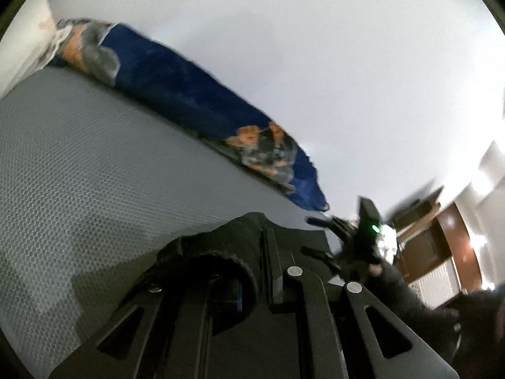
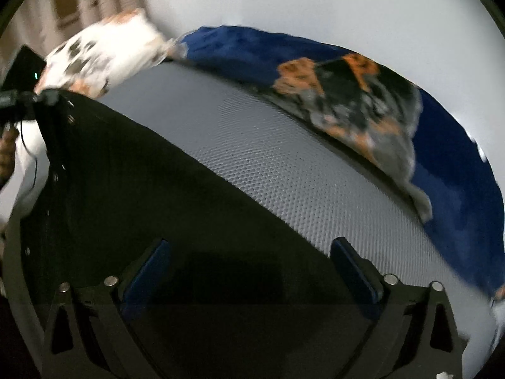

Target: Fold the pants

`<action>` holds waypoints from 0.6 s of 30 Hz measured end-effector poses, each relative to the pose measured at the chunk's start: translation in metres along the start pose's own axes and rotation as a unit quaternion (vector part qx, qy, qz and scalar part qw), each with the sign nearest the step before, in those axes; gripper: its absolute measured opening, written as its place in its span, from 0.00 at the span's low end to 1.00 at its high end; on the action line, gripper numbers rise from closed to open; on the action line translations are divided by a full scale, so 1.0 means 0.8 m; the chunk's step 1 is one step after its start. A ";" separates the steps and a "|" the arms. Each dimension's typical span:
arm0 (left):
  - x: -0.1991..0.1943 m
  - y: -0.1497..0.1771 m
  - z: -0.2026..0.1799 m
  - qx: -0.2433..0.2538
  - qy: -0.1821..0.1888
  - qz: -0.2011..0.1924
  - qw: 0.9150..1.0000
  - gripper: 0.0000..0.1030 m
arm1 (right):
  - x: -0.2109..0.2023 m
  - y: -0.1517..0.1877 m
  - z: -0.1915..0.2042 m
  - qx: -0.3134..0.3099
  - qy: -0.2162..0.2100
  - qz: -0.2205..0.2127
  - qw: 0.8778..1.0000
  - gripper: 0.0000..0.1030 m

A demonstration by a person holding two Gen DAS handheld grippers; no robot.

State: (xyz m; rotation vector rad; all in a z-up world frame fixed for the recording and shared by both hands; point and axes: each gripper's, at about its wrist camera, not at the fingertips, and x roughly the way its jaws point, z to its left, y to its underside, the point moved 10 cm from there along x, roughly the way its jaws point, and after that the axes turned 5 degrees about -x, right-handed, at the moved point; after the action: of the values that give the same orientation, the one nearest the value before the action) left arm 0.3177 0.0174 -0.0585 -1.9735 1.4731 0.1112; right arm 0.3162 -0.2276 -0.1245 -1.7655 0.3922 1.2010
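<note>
Black pants lie spread on a grey textured mattress. In the left wrist view, my left gripper is shut on a bunched edge of the pants, held just above the mattress. My right gripper is open, its blue-padded fingers wide apart over the black cloth and holding nothing. The right gripper also shows blurred in the left wrist view, and the left gripper shows at the far left of the right wrist view.
A blue blanket with an orange and grey print lies along the mattress's far edge, also seen in the left wrist view. A white patterned pillow sits at the corner. Brown furniture stands beyond the bed.
</note>
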 end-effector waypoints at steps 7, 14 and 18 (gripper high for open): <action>-0.020 0.015 -0.027 0.024 0.011 -0.006 1.000 0.10 | 0.052 0.004 -0.014 -0.063 -0.090 0.073 0.991 0.77; -0.026 0.024 -0.024 0.030 0.008 -0.010 0.999 0.10 | 0.080 0.018 -0.012 -0.106 -0.153 0.133 0.973 0.57; -0.022 0.025 -0.021 0.033 0.002 -0.008 0.999 0.10 | 0.085 0.026 -0.012 -0.123 -0.161 0.153 0.967 0.43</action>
State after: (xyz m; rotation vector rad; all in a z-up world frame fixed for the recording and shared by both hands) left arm 0.2887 0.0196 -0.0468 -1.9334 1.4457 0.0517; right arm 0.3393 -0.2303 -0.1923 -1.7126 0.3413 1.7941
